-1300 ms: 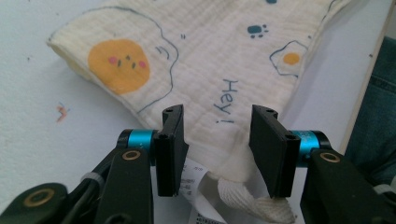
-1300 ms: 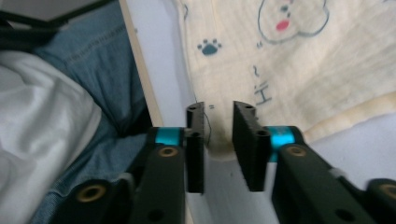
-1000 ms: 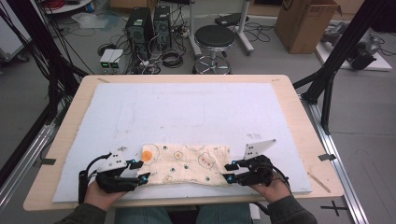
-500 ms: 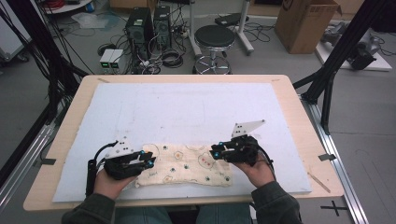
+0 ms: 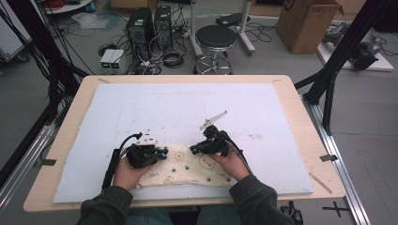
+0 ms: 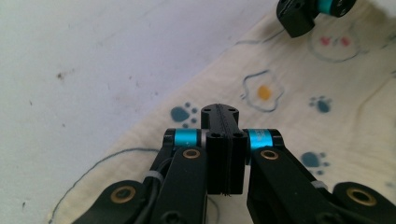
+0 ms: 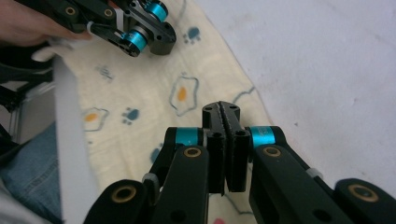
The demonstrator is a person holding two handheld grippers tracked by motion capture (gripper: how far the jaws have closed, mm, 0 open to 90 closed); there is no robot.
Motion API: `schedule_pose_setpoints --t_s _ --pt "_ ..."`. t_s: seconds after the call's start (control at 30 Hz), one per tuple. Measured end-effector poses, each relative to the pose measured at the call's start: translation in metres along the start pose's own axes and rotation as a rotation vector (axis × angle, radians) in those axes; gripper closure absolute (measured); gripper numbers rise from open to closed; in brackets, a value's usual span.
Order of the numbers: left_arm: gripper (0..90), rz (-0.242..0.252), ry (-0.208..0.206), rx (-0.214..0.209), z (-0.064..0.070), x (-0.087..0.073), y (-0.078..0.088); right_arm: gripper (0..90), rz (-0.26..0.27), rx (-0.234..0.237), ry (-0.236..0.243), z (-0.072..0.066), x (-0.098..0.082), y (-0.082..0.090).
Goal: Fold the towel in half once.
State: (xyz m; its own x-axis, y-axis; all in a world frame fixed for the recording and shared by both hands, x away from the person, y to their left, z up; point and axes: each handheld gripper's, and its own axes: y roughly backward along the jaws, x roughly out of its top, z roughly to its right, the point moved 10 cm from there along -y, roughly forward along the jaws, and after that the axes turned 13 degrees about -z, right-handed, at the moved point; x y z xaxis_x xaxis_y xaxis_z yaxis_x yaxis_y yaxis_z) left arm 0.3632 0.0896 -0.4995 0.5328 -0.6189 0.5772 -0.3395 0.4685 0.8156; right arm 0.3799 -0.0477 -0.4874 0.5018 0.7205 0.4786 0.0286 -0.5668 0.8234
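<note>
Since the earlier frames, you have drawn both hands inward along the patterned cloth [image 5: 187, 171], and both sets of jaws have just been closing. Your left gripper [image 5: 161, 153] now sits over the cloth's left part, jaws clenched pad to pad with no fabric visibly pinched between them. The cream cloth, printed with fried eggs and paw marks, lies bunched on the white mat [image 5: 141, 105] near the table's front edge. Your right gripper [image 5: 194, 149] hovers close by, likewise clenched on nothing.
</note>
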Motion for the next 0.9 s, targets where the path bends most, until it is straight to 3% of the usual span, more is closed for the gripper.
schedule_pose_setpoints --t_s 0.03,0.13,0.2,0.27,0.7,0.8,0.9 --pt "89.4 -0.022 0.002 0.01 -0.003 -0.004 -0.003 89.4 -0.018 -0.006 -0.013 0.003 -0.002 -0.003" --pt "89.3 -0.003 0.042 -0.024 -0.005 -0.006 -0.004 89.4 -0.07 -0.026 -0.048 0.012 -0.009 -0.007" --pt "89.3 -0.003 0.028 -0.021 -0.005 -0.007 -0.004 89.4 -0.103 -0.047 -0.06 0.018 -0.015 -0.008" --pt "89.3 -0.004 0.018 -0.005 -0.004 -0.007 -0.004 89.4 -0.09 -0.038 -0.068 0.019 -0.018 -0.006" --pt "89.3 0.018 0.046 -0.025 -0.005 -0.008 -0.003 89.0 -0.024 -0.037 -0.131 0.033 -0.047 0.014" --pt "86.5 0.042 0.044 0.015 -0.01 -0.006 0.003 88.6 -0.009 -0.025 -0.126 0.03 -0.045 0.016" --pt "86.7 0.093 0.086 0.04 -0.02 -0.004 0.01 88.6 0.043 -0.028 -0.112 0.03 -0.038 0.02"
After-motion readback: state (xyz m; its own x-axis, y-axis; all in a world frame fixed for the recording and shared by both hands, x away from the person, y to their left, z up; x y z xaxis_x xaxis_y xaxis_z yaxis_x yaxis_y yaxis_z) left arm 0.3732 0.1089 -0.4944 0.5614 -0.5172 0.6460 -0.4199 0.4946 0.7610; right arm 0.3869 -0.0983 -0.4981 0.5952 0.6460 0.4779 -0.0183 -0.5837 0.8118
